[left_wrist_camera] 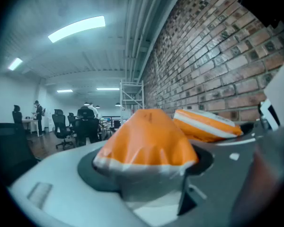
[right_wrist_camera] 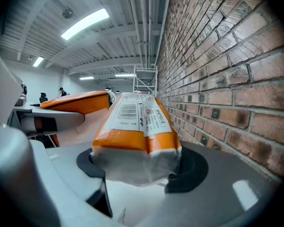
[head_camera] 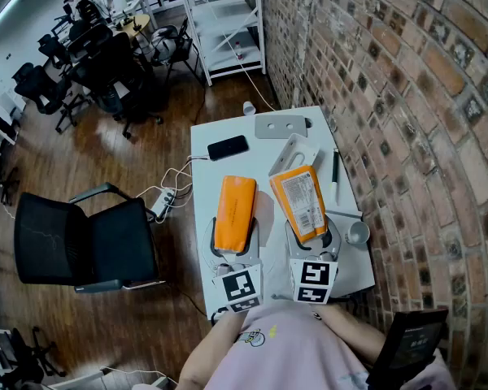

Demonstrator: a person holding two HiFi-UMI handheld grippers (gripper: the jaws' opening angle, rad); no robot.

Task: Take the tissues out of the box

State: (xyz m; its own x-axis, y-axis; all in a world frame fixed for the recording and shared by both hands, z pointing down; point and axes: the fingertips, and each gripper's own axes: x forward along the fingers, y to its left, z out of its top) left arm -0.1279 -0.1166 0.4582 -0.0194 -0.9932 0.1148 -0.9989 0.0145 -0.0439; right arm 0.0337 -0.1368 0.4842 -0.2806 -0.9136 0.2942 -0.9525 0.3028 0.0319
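Observation:
Two orange tissue packs are held over the white table (head_camera: 220,173). In the head view my left gripper (head_camera: 231,250) is shut on the near end of the plain orange pack (head_camera: 234,211). My right gripper (head_camera: 311,236) is shut on the near end of the pack with the printed label (head_camera: 299,201), which angles away to the left. The left gripper view has its pack (left_wrist_camera: 146,138) filling the middle and the other pack (left_wrist_camera: 206,124) to its right. In the right gripper view the labelled pack (right_wrist_camera: 137,122) lies between the jaws, with the plain one (right_wrist_camera: 75,102) at left.
A brick wall (head_camera: 407,96) runs along the table's right side. On the table lie a black phone (head_camera: 228,147), a grey plate with holes (head_camera: 281,126), a white bracket-like piece (head_camera: 293,153), a pen (head_camera: 335,169) and a small white cup (head_camera: 357,232). A black chair (head_camera: 81,246) stands at left.

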